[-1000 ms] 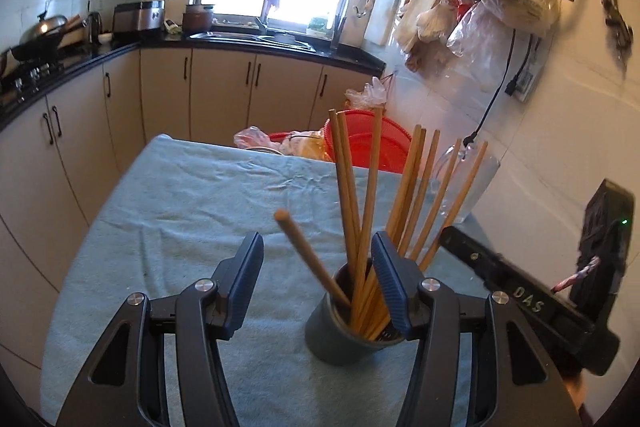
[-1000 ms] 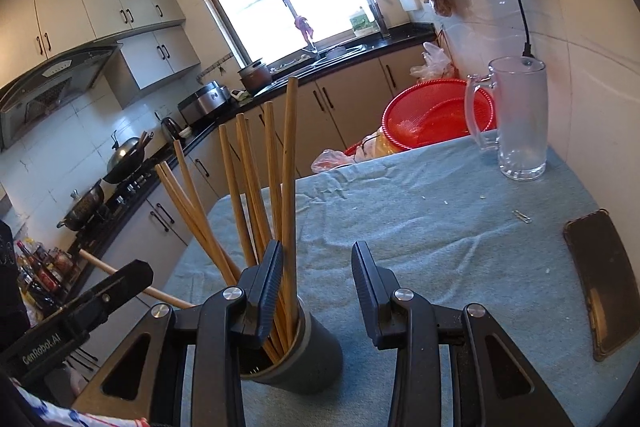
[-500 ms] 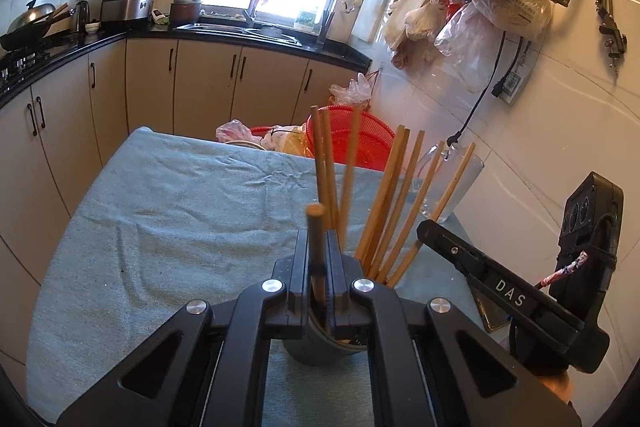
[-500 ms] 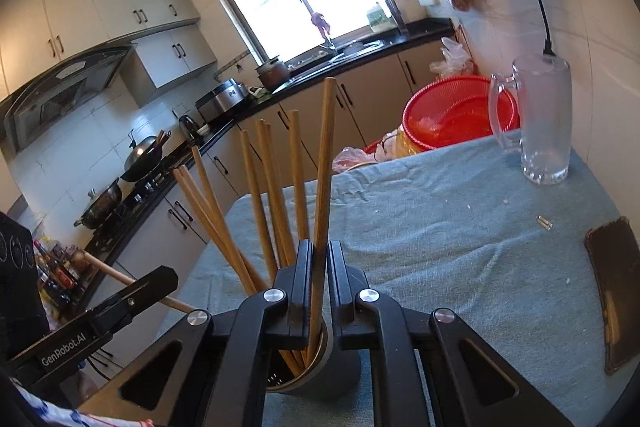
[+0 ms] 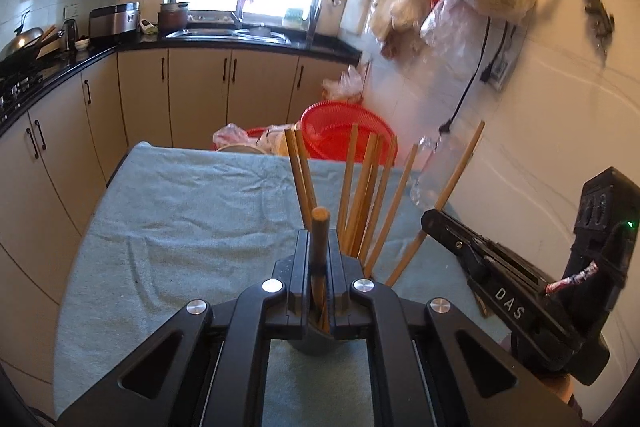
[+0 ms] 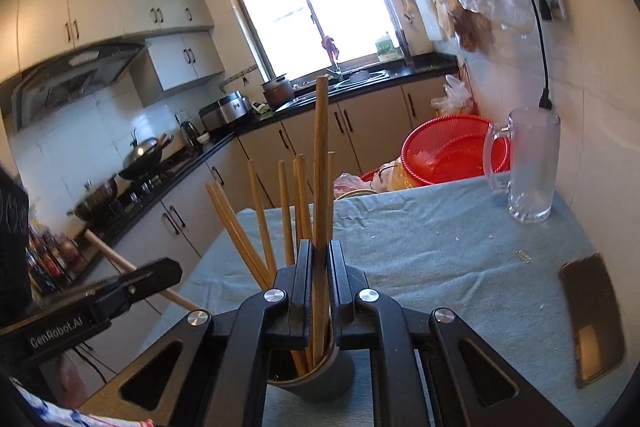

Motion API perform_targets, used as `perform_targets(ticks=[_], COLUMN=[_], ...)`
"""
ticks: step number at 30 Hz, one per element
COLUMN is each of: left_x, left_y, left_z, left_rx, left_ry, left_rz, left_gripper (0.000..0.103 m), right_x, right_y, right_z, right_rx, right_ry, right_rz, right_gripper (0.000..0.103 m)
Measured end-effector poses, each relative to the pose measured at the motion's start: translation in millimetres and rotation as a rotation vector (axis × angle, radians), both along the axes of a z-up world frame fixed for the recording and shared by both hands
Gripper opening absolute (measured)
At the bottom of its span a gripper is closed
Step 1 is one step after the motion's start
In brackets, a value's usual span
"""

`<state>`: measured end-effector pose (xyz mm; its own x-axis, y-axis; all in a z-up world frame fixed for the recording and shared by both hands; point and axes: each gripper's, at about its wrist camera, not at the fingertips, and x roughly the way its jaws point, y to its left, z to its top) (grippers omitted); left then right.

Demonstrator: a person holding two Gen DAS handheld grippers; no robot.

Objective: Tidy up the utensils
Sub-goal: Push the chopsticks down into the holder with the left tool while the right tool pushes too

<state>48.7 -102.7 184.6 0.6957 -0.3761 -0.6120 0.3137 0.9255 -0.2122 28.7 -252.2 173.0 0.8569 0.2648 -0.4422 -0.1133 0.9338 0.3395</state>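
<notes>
So two wooden chopsticks are being gripped at once here. In the left wrist view, the black left gripper [image 5: 319, 283] is clamped tight on one round-tipped wooden chopstick [image 5: 320, 247], seen almost end-on at the lower centre of the frame, its lower end down in the dark grey round holder cup [image 5: 316, 341]. The rest of the wooden chopstick bunch [image 5: 362, 195] is fanned out of that cup just above the gripper.

In the right wrist view, the black right gripper [image 6: 319, 281] is pinched fully onto a tall, darker wooden chopstick [image 6: 320, 163], which is held upright and sticks out well above the others at the centre of the frame. The cup is parked at the bottom centre on the table covered with a light blue cloth [image 6: 420, 247].

Further back, a clear glass mug [image 6: 530, 167] is seen at the right, a red plastic basket [image 6: 448, 151] beyond the table edge, and a dark flat phone [image 6: 592, 315] at the lower right.
</notes>
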Motion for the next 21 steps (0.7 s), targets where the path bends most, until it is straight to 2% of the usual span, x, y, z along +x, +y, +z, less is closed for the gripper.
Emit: perform_targets(ticks=[8,12,16,21], left_x=[0.6,6.5,11.0,6.7], left_y=[3.4,-3.0,-4.0,-4.8], left_z=[16.1,3.2,-11.3,-15.3], left_rx=[0.030,0.069,0.055,0.071], left_ry=[0.047,0.065,0.098,0.072], left_rz=[-0.010,-0.008,-0.002,0.007], left_gripper=[0.006,0.006,0.006,0.007], right_x=[1.8,6.5,7.0,6.5], right_y=[0.0,3.3,5.9,3.0], right_z=[-3.6,-13.0,-19.5,-21.9], right_rx=[0.002,-0.007,-0.008,-0.014], right_ry=[0.018,0.047,0.059,0.061], right_rz=[-0.004,-0.007,-0.004,0.000], right_gripper=[0.007,0.007,0.008,0.008])
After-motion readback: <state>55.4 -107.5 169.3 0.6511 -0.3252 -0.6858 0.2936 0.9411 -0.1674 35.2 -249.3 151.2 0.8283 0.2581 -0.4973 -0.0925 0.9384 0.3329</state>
